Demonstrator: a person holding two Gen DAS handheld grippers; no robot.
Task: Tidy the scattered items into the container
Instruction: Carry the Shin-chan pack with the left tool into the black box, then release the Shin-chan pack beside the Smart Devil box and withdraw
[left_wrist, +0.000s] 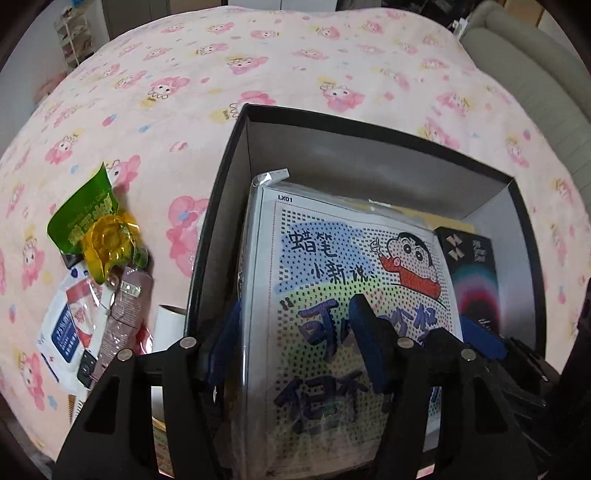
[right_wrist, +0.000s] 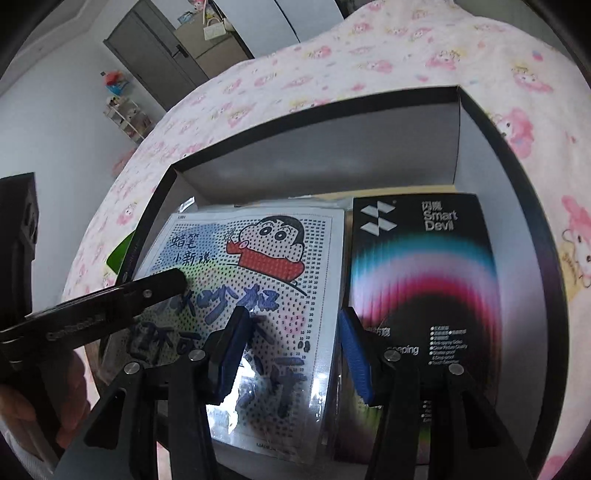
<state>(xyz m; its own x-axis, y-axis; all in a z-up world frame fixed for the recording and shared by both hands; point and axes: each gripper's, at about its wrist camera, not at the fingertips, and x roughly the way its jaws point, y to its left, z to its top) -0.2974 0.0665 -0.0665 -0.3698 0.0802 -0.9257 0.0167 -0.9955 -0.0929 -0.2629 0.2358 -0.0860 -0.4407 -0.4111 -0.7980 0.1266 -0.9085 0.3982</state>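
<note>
A black box (left_wrist: 229, 206) with grey inner walls stands on the pink bedspread (left_wrist: 258, 66). Inside it lies a bagged cartoon dot sheet (left_wrist: 332, 258), and to its right a black Smart Devil carton (right_wrist: 424, 258). My left gripper (left_wrist: 297, 336) is open over the sheet's left edge, one blue pad outside the edge and one above the print; one of its fingers (right_wrist: 162, 286) shows in the right wrist view. My right gripper (right_wrist: 293, 354) is open over the gap between the sheet (right_wrist: 277, 277) and the carton, pressing on neither. Left of the box lie a green packet (left_wrist: 85, 206), a yellow plastic piece (left_wrist: 107, 243) and several pouches (left_wrist: 125, 306).
A white roll (left_wrist: 170, 325) stands against the box's outer left wall. A hand (right_wrist: 22, 406) holds the left tool. A grey seat (left_wrist: 524, 62) borders the bed at the far right. A door (right_wrist: 159, 55) and a small shelf (right_wrist: 125, 114) stand beyond the bed.
</note>
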